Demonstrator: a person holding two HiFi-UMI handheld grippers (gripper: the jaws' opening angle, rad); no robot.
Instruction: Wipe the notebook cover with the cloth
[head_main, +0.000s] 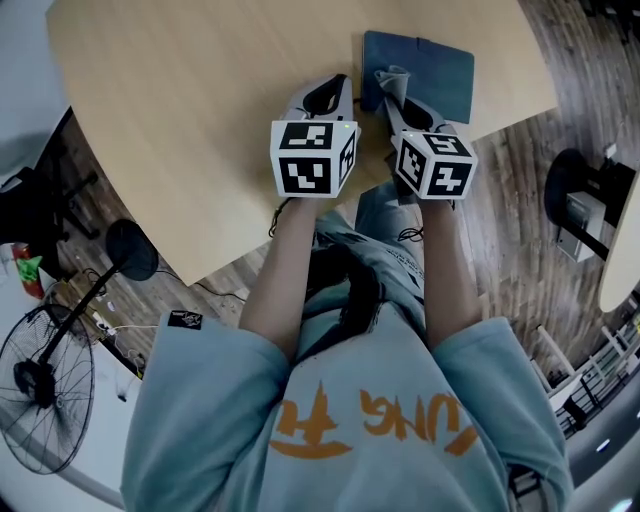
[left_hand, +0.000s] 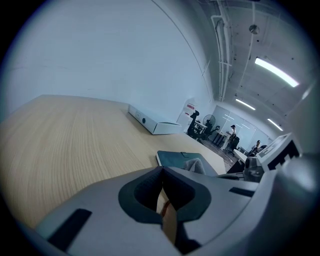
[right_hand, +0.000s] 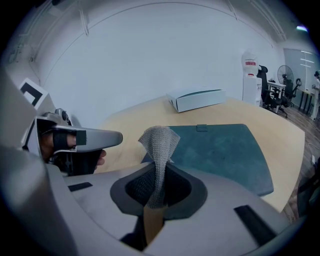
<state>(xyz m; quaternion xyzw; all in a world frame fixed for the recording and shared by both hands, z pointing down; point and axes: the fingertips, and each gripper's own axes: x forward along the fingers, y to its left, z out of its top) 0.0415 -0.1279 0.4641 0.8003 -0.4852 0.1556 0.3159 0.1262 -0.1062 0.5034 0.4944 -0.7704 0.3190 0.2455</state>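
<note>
A dark teal notebook (head_main: 425, 72) lies flat near the table's right edge, also in the right gripper view (right_hand: 220, 150) and the left gripper view (left_hand: 176, 159). My right gripper (head_main: 393, 96) is shut on a small grey knitted cloth (right_hand: 159, 142), which stands up from the jaws over the notebook's near left corner (head_main: 391, 76). My left gripper (head_main: 334, 90) hovers over bare table just left of the notebook, its jaws closed together with nothing between them (left_hand: 162, 174).
The light wooden table (head_main: 200, 120) stretches left and far. A flat white box (right_hand: 197, 99) lies at its far side, also in the left gripper view (left_hand: 152, 123). A fan (head_main: 45, 385) and cables stand on the floor to the left.
</note>
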